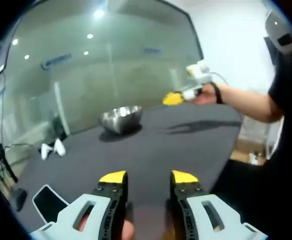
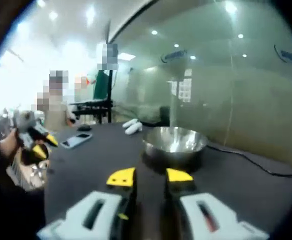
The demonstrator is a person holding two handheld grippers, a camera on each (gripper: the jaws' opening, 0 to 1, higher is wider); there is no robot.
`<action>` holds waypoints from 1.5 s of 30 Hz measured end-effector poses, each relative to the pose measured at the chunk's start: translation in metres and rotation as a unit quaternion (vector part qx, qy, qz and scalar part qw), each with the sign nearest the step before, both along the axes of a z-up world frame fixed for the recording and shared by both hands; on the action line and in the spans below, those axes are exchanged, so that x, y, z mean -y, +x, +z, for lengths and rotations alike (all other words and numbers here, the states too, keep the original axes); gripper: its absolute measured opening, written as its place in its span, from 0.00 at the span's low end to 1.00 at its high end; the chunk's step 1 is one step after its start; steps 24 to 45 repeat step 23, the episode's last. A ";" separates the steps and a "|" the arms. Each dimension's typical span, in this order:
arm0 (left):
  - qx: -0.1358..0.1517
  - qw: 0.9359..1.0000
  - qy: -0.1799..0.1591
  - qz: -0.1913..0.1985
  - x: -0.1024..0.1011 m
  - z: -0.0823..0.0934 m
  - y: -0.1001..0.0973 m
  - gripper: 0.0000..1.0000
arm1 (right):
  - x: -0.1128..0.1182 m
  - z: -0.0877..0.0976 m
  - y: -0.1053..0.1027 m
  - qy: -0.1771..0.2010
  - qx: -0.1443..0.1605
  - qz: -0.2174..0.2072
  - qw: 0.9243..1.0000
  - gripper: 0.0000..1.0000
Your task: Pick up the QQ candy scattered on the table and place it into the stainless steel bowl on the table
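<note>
The stainless steel bowl (image 1: 121, 118) stands upright on the dark tabletop (image 1: 176, 150), and everything else is best placed against it.

In the left gripper view, the left claw (image 1: 148, 177) hangs above the tabletop on the near side of the bowl, well apart from it, with its yellow-tipped jaws spread and nothing between them. Beyond the bowl and off to the right, the right claw (image 1: 175, 98) is held in a person's hand (image 1: 205, 95) above the tabletop's far edge. Its yellow tips look close together, but at that size I cannot tell whether they pinch anything. To the left of the bowl lie two small white objects (image 1: 52, 148), and nearer the camera a dark phone (image 1: 50, 202) rests flat.

In the right gripper view, the right claw (image 2: 150, 177) sits just short of the bowl (image 2: 175, 141) — jaws a little apart, nothing between them. No candy can be made out on the tabletop (image 2: 246, 180). Left of the bowl lies a phone (image 2: 77, 139), and behind it two white objects (image 2: 132, 126).
</note>
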State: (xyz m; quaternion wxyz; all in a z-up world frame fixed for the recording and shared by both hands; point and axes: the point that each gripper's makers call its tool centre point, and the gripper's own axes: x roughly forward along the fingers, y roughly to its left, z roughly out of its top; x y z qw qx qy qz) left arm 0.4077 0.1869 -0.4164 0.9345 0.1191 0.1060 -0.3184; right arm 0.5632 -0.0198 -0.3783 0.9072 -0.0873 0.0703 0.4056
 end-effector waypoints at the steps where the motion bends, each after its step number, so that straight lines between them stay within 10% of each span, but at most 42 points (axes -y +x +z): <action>1: 0.001 1.000 -0.003 0.000 0.001 0.001 0.001 0.35 | 0.004 -0.001 -0.011 -0.006 0.004 0.000 1.000 0.23; 16: 0.016 1.000 -0.005 -0.003 0.006 0.010 0.009 0.35 | 0.049 -0.030 -0.092 -0.007 0.000 -0.039 0.999 0.27; 45: 0.015 1.000 -0.002 -0.003 0.008 0.010 0.007 0.35 | 0.047 -0.035 -0.092 0.009 -0.009 -0.049 0.999 0.27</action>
